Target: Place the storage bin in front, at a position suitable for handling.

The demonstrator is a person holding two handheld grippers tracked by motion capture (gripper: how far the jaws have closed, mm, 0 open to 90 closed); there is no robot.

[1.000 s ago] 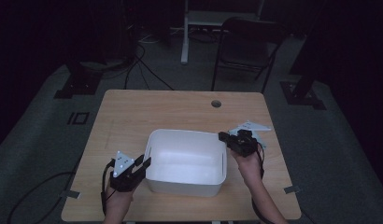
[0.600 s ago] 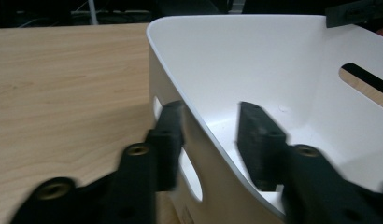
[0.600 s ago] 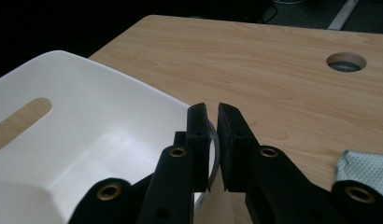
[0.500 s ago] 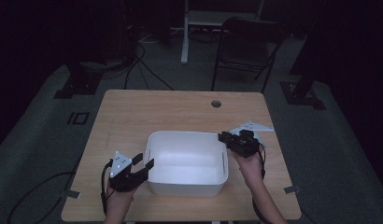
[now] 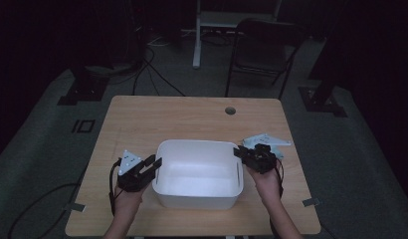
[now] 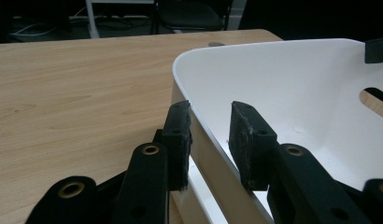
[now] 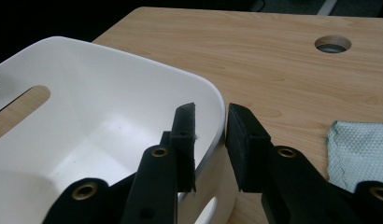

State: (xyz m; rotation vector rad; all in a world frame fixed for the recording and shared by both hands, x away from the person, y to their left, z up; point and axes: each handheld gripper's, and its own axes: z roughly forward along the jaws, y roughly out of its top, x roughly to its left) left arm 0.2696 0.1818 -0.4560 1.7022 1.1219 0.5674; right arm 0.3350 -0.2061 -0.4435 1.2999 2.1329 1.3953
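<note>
— On the near half of the wooden table [image 5: 142, 119] sits the white bin [image 5: 199, 174], with the left gripper [image 5: 151, 166] at its left rim and the right gripper [image 5: 240, 152] at its right rim.

— Are they gripping it?

— Both straddle the wall, one jaw inside and one outside. The left gripper's jaws have just been closing, the rim between them, yet a gap shows beside the inner pad [image 6: 248, 140] — loose, not clamped. The right gripper [image 7: 209, 140] looks much the same; I'd call it released too.

— Then how best to lift?

— Seat both deeper over the rim, squeeze evenly, and raise together so the bin stays level.

— Anything unclear?

— The room is dim. A pale cloth [image 7: 360, 149] lies just right of the bin, cut off at the picture's edge, and the bin's near wall hides part of its floor.
</note>
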